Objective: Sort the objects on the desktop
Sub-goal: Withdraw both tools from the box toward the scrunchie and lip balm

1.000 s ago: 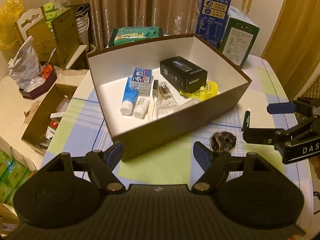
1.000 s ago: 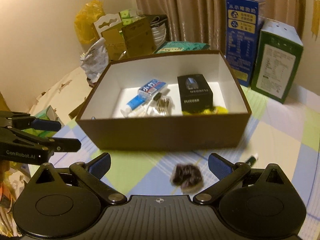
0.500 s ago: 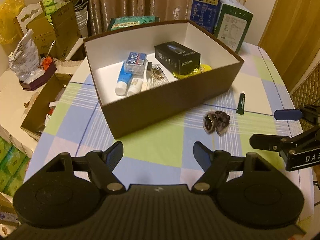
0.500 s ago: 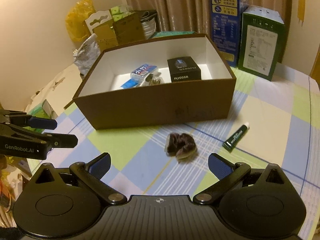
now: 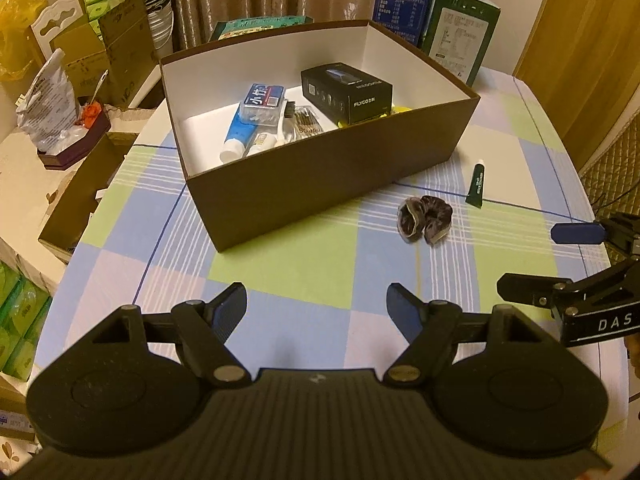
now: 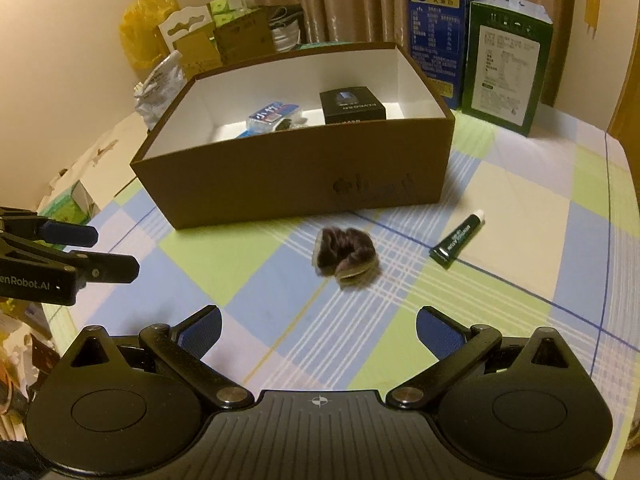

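Tablecloth (image 6: 500,184) in blue, green and cream checks lay under everything I was working over. On it stood the brown box (image 5: 320,176), open at the top, white inside. Within it sat a black carton (image 5: 347,90), upright on its long side near the far right corner, and beside that a blue packet (image 5: 262,105) lying over a blue-and-white tube (image 5: 236,138). Outside, just in front of the box's near wall, a dark scrunchie (image 6: 346,258) rested on the cloth, and a little to its right a green tube (image 6: 457,241) lay slanted, white cap toward the box; the two did not touch. My left gripper (image 5: 316,308) hung above bare cloth with its jaws wide and nothing between them. My right gripper (image 6: 318,330) was likewise spread wide and empty, the scrunchie ahead of its fingers and apart from them.
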The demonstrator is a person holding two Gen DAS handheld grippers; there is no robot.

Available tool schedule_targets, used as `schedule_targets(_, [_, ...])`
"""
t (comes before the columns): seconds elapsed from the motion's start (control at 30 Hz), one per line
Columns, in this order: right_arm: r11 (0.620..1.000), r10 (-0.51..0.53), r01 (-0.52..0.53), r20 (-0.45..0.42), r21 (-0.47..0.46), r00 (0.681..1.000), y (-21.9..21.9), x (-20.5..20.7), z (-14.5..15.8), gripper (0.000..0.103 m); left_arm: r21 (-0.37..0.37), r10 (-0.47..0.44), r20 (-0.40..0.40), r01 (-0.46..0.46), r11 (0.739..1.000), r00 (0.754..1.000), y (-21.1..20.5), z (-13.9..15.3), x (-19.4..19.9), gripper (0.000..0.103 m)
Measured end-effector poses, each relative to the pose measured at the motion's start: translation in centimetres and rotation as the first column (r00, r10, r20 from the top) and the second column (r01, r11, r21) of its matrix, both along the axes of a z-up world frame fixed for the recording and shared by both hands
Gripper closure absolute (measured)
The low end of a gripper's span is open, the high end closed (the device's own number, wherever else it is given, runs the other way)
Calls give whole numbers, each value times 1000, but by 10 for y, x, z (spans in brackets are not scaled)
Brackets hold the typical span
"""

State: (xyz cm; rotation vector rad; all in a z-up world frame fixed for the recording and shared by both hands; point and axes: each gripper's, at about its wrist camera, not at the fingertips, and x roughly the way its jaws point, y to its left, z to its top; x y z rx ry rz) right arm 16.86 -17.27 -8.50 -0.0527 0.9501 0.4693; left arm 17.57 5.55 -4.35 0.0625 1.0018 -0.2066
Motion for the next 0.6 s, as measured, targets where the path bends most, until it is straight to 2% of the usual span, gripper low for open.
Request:
schedule_targets(0.27, [999,-15,15,1,-52,1000,-4,-3,-11,2,3,-7,-16,7,1000,1000,-6,-6,-2,29])
schedule_targets(0.6, [995,-81,80,-23,-61,996,-23,0,-25,2,10,-34,-36,34,999,999,-17,-22,0,30])
